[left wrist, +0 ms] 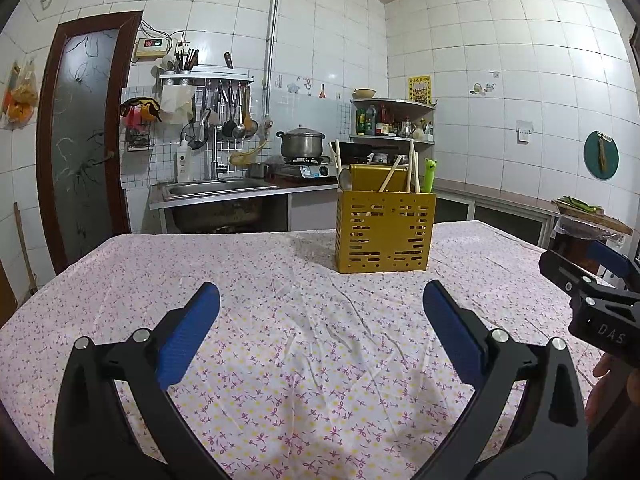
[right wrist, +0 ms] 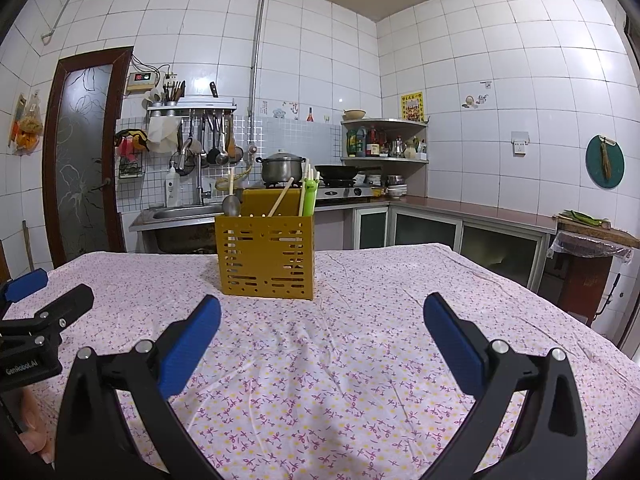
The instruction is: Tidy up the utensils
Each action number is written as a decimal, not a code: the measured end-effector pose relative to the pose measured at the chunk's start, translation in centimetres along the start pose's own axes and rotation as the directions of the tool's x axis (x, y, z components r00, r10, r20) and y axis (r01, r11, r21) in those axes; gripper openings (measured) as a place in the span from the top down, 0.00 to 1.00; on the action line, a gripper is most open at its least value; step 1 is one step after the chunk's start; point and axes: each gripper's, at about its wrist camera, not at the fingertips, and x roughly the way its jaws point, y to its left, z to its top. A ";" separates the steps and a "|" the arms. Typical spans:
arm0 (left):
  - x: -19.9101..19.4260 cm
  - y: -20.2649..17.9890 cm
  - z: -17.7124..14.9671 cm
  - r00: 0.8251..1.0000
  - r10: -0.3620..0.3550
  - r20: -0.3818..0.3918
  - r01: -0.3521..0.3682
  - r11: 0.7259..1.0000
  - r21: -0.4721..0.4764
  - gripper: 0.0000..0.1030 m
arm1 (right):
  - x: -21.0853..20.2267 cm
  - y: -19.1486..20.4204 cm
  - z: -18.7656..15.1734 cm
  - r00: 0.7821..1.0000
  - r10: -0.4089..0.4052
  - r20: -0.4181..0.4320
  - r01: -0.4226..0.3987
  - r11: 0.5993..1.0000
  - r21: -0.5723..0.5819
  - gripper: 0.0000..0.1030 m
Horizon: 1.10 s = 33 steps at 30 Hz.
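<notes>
My left gripper (left wrist: 320,332) and right gripper (right wrist: 322,334) hang with jaws released, empty. Utensils (right wrist: 280,196) stand in the holder (right wrist: 266,256); I see none loose on the table (right wrist: 360,360), so I judge the job finished.

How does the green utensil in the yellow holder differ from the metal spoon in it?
The green utensil is bright plastic with a cartoon face on top; the metal spoon is dull grey with its bowl up. The green one stands at the right end of the yellow holder, the spoon at the left. Both stand upright inside it.
</notes>
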 end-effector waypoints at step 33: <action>-0.2 -0.1 0.1 1.000 0.003 0.003 -0.003 1.000 0.001 0.05 | -0.1 0.0 0.0 1.000 0.000 0.002 0.000 1.000 -0.001 0.04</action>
